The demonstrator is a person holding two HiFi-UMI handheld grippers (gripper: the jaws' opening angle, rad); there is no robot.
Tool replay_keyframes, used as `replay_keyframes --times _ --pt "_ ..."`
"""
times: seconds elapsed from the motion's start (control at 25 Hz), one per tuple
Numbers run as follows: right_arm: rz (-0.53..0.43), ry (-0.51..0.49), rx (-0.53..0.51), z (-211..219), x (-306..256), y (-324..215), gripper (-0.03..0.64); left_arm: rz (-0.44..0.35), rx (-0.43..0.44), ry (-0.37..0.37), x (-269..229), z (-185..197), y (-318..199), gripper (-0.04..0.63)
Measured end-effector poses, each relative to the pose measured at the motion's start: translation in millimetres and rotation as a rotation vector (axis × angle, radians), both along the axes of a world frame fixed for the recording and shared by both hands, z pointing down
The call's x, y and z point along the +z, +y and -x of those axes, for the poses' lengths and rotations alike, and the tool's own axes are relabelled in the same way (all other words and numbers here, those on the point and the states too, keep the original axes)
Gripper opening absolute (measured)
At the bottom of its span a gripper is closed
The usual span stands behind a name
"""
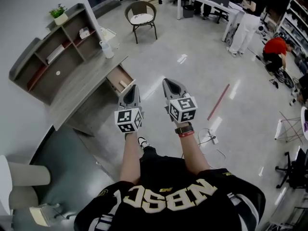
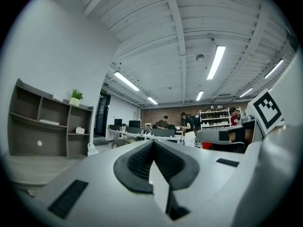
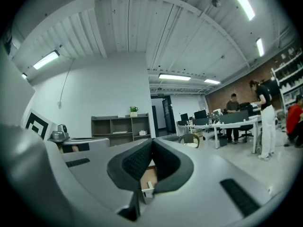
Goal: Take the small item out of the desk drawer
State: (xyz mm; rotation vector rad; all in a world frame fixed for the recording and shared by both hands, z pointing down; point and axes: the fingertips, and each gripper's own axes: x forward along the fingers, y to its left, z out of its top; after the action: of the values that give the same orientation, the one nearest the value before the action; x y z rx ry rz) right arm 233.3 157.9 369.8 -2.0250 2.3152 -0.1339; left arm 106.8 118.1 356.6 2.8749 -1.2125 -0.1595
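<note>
Grey wooden surface (image 1: 77,93) has its drawer (image 1: 117,75) pulled open, with a small pale item (image 1: 123,84) lying inside. The left gripper (image 1: 133,88) and right gripper (image 1: 166,81) hover level near the drawer, both jaws closed on nothing.

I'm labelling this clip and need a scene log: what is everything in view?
desk: one, grey, left by the wall
shelf unit: one, grey and brown, on the desk
drawer: one, open, brown inside, desk's near end
small item: one, pale, in the drawer
potted plant: one, green, atop the shelf unit
bottle: one, white, on the desk
armchair: one, brown, beyond the desk
people: several, far right
left gripper: grey, shut, empty, beside the drawer
right gripper: grey, shut, empty
</note>
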Motion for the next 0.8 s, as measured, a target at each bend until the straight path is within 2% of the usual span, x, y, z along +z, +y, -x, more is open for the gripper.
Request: replay_keyframes --times 0.24,0.56,0.8 --pt "-0.001 0.009 -0.018 3 -3 -37 0.006 -0.005 -0.013 0.019 -3 6 -37 0.014" --pt "-0.021 0.05 -0.075 31 -25 -121 0.006 -0.036 -0.064 0.068 -25 32 -116 0.014" --pt "-0.001 0.041 -0.11 61 -23 -187 0.006 -0.035 -0.112 0.051 -26 67 -173 0.014"
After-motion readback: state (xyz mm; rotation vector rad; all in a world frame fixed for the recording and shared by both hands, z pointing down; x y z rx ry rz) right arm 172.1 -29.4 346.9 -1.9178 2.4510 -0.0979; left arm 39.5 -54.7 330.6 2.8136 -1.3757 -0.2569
